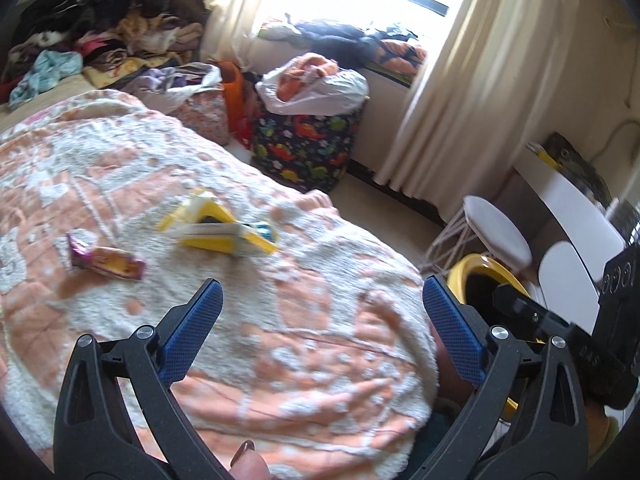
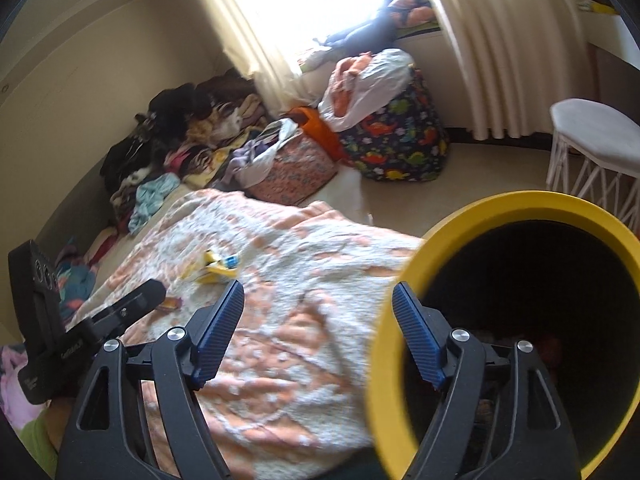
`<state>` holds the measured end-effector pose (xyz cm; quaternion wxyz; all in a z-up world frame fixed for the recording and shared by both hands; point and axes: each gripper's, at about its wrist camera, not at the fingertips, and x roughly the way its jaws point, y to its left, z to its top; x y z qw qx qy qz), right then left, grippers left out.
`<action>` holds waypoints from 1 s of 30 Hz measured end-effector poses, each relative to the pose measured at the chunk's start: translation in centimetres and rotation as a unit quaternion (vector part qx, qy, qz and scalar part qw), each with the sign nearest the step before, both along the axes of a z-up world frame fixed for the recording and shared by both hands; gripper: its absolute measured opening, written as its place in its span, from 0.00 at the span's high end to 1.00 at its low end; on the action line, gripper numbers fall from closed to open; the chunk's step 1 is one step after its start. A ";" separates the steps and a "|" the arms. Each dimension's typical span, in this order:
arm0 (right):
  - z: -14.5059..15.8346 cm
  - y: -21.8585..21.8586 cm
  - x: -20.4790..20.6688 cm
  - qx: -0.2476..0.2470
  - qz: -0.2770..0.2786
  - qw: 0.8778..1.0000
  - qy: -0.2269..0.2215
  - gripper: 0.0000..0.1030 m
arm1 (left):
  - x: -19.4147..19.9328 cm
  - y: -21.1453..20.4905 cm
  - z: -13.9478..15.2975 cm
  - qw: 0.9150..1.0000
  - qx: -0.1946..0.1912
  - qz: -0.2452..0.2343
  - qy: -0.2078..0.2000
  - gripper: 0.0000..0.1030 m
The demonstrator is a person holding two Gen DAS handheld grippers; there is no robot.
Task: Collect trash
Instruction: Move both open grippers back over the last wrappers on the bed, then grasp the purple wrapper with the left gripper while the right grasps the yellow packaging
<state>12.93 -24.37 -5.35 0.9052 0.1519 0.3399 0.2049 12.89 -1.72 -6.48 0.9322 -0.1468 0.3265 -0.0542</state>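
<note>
A yellow-and-white wrapper [image 1: 224, 228] and a purple-and-yellow wrapper [image 1: 106, 262] lie on the peach-and-white blanket [image 1: 280, 360] of the bed. My left gripper [image 1: 322, 283] hovers over the blanket short of them, jaws wide open with nothing between them. In the right wrist view the yellow wrapper [image 2: 218, 268] lies farther off and the purple one [image 2: 172, 303] is half hidden. My right gripper [image 2: 318, 287] is open and empty, its right finger against the near rim of a yellow bin [image 2: 520, 204] with a dark inside. The bin [image 1: 480, 268] stands beside the bed.
A clothes pile [image 1: 112, 28] fills the bed's far end. A dinosaur-print bag [image 1: 308, 140] topped by a white plastic bag, an orange bag and a patterned bag stand under the curtained window. A white stool [image 1: 496, 228] and a white desk [image 1: 572, 200] stand at the right.
</note>
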 end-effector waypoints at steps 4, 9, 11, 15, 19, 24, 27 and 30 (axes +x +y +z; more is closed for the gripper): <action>0.3 2.9 0.4 -0.010 0.026 1.000 -0.002 0.27 | -0.1 2.0 0.1 1.000 -0.010 0.021 -0.002 0.11; 0.4 6.6 1.3 -0.020 0.057 0.998 0.000 0.26 | -0.2 4.9 0.0 0.998 -0.022 0.051 -0.004 0.11; 0.4 8.0 1.8 -0.025 0.068 0.997 0.000 0.26 | -0.3 6.2 -0.1 0.997 -0.027 0.066 -0.006 0.11; 0.4 10.2 2.8 -0.030 0.083 0.996 0.003 0.26 | -0.4 8.7 -0.5 0.995 -0.037 0.092 -0.004 0.11; 0.0 12.1 4.0 -0.030 0.096 0.995 0.010 0.26 | -0.7 11.3 -1.1 0.992 -0.050 0.119 -0.001 0.11; -1.1 14.3 5.6 -0.032 0.108 0.993 0.025 0.26 | -0.7 14.1 -2.0 0.987 -0.064 0.149 0.004 0.11; -2.0 15.5 6.9 -0.033 0.112 0.993 0.036 0.26 | -0.6 15.6 -2.8 0.984 -0.072 0.165 0.009 0.11; -3.1 16.4 8.4 -0.034 0.114 0.992 0.049 0.26 | -0.3 16.8 -4.0 0.980 -0.085 0.176 0.019 0.15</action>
